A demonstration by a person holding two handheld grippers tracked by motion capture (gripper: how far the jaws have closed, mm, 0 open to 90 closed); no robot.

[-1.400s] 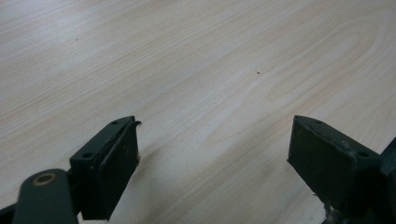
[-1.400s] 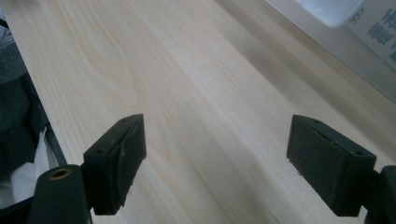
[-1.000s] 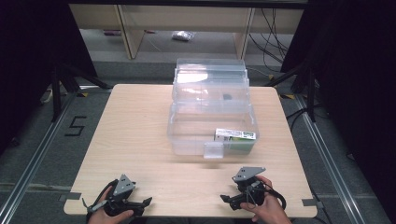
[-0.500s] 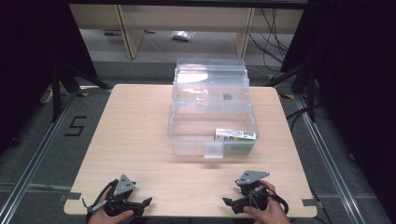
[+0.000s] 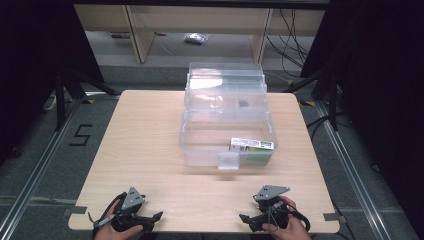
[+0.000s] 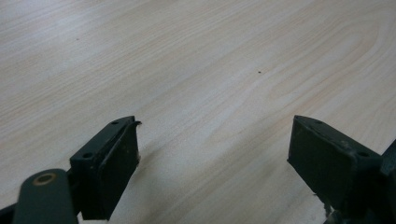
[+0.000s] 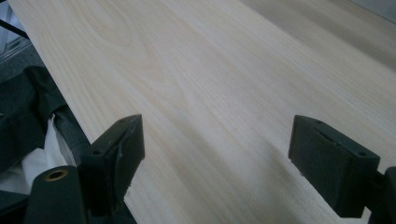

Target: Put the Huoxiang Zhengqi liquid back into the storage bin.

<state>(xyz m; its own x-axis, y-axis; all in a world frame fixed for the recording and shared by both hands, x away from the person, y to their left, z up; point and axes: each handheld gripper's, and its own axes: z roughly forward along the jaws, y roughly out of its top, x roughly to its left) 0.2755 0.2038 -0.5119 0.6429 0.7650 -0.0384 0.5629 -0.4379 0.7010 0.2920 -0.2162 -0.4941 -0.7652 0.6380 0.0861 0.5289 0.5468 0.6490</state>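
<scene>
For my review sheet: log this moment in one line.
left gripper: open, idle | right gripper: open, idle | clear box: open, untouched

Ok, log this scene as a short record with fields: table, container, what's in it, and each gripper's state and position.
table: light wood table
container: clear plastic box, tiered trays spread open, at the middle of the table toward the far edge
contents: green and white packet in the lowest tray, right side
left gripper: left gripper open, holding nothing, near edge of the table
right gripper: right gripper open, holding nothing, near edge of the table
contact: neither gripper touches the box
</scene>
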